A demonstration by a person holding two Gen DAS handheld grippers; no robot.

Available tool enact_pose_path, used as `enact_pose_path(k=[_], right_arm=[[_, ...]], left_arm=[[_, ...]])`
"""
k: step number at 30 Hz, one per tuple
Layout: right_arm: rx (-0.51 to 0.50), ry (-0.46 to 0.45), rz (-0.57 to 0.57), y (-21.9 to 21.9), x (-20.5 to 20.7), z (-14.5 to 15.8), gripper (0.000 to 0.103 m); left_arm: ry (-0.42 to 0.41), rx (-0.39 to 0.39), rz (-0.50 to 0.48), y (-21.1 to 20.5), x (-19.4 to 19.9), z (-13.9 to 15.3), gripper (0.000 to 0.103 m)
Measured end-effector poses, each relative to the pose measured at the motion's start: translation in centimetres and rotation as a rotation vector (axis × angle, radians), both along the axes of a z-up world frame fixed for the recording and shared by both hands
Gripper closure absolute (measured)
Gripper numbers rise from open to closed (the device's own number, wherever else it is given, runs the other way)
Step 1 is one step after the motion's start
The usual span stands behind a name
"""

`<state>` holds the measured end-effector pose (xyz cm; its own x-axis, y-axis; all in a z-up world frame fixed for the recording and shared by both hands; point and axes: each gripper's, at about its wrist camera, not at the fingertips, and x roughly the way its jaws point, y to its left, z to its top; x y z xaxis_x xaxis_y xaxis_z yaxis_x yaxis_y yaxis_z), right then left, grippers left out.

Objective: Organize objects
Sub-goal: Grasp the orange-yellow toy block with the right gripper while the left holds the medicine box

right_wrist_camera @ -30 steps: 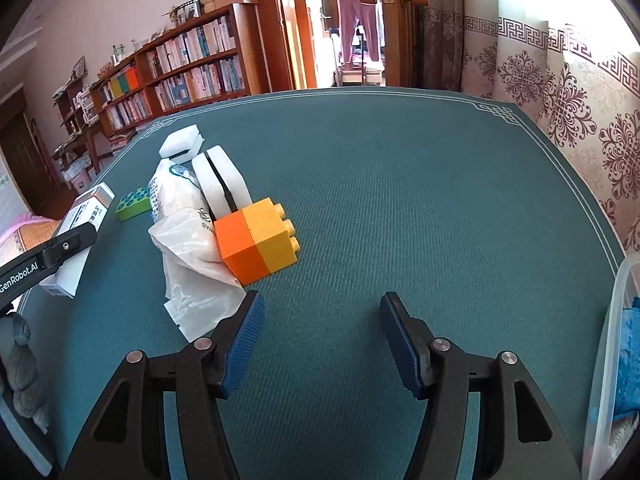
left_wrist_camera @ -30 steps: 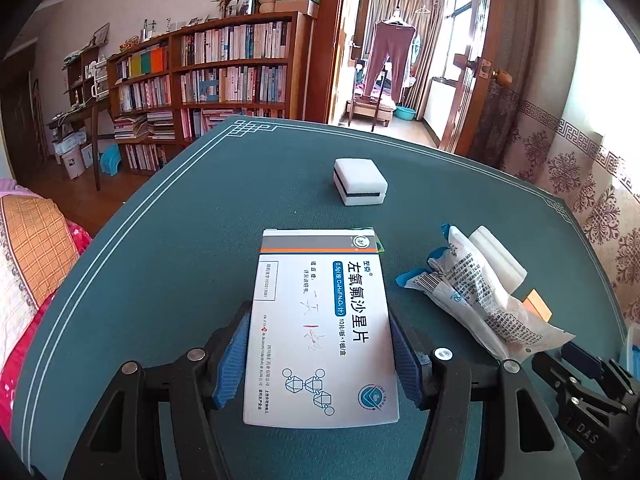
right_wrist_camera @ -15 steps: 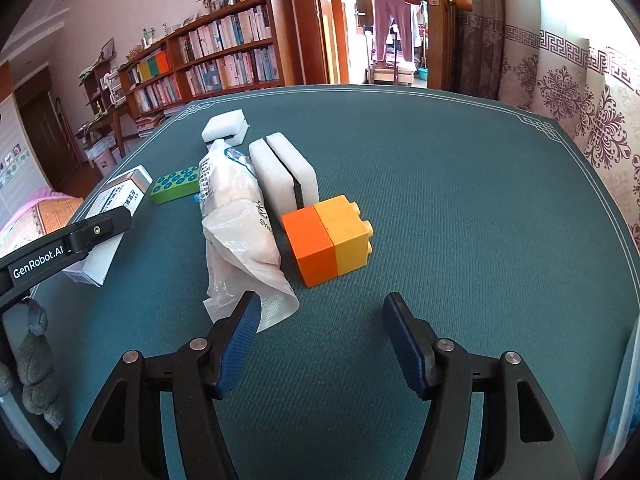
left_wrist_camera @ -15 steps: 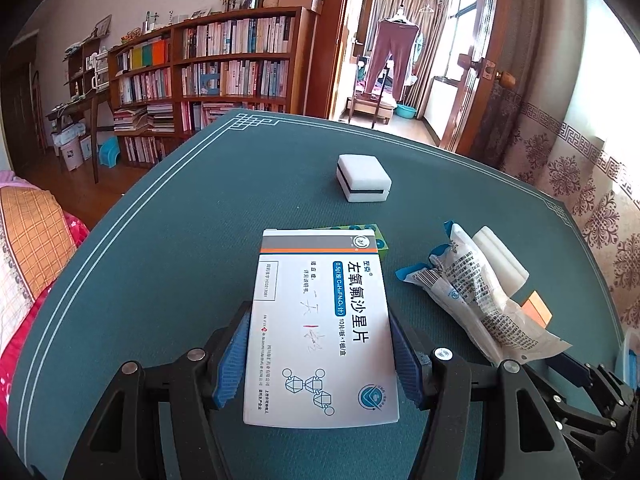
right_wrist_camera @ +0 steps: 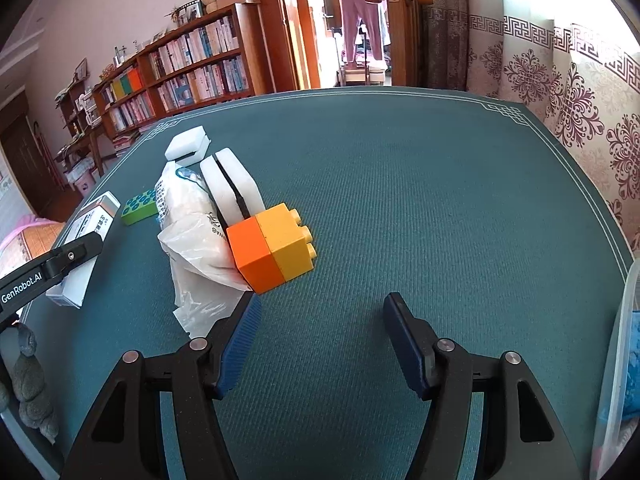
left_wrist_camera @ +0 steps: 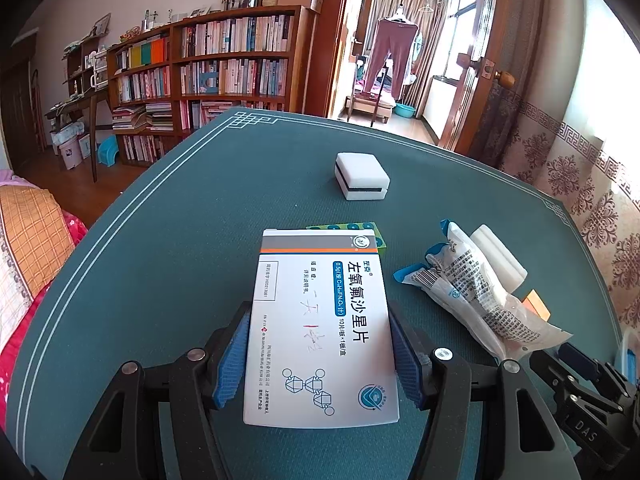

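Observation:
My left gripper is shut on a white medicine box with blue Chinese print, held above the green table; the box also shows in the right wrist view. My right gripper is open and empty just in front of an orange and yellow toy block. A crumpled white plastic packet lies left of the block, also seen in the left wrist view. A white sponge lies behind the block. A green dotted brick lies past the box.
A second white sponge sits farther out on the table. A clear plastic bin with blue contents stands at the right edge. Bookshelves and a doorway are beyond the table.
My right gripper has moved in toward the orange and yellow block, which now looks larger and closer. My left gripper keeps its grip on the medicine box and has shifted slightly.

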<state>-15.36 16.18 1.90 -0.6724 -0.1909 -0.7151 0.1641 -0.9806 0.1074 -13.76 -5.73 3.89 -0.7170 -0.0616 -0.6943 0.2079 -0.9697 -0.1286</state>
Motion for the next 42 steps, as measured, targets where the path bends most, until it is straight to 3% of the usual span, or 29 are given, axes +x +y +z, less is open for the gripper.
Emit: enact_pose_path(k=[7,17,29,31,35,42], right_arm=[[-0.016,-0.007,-0.046,0.9,-1.0,0.1,0.038],[0.051,-0.01,0.112,-3.1,-1.0,-0.2,0.033],[0.05,-0.007,0.103,-3.3,-3.4,-0.2,0.033],[0.048,-0.005,0.119,-3.5,-3.3,-0.2,0.038],[0.059,0.002,0.13,-3.7,-3.1,-0.2,0.058],[0.038,0.002,0.131,-3.2,-1.6,-0.2,0.058]], left_arm=[[0.0,-0.002,-0.006,0.2,0.0,0.0,0.037],[-0.003,0.003,-0.003,0.2,-0.1,-0.1,0.037],[-0.002,0.005,-0.015,0.7,-0.2,-0.1,0.037],[0.0,0.006,-0.019,0.6,-0.2,-0.1,0.037],[0.003,0.01,-0.026,0.6,-0.1,-0.1,0.037],[0.013,0.013,-0.038,0.8,0.1,0.2,0.037]])
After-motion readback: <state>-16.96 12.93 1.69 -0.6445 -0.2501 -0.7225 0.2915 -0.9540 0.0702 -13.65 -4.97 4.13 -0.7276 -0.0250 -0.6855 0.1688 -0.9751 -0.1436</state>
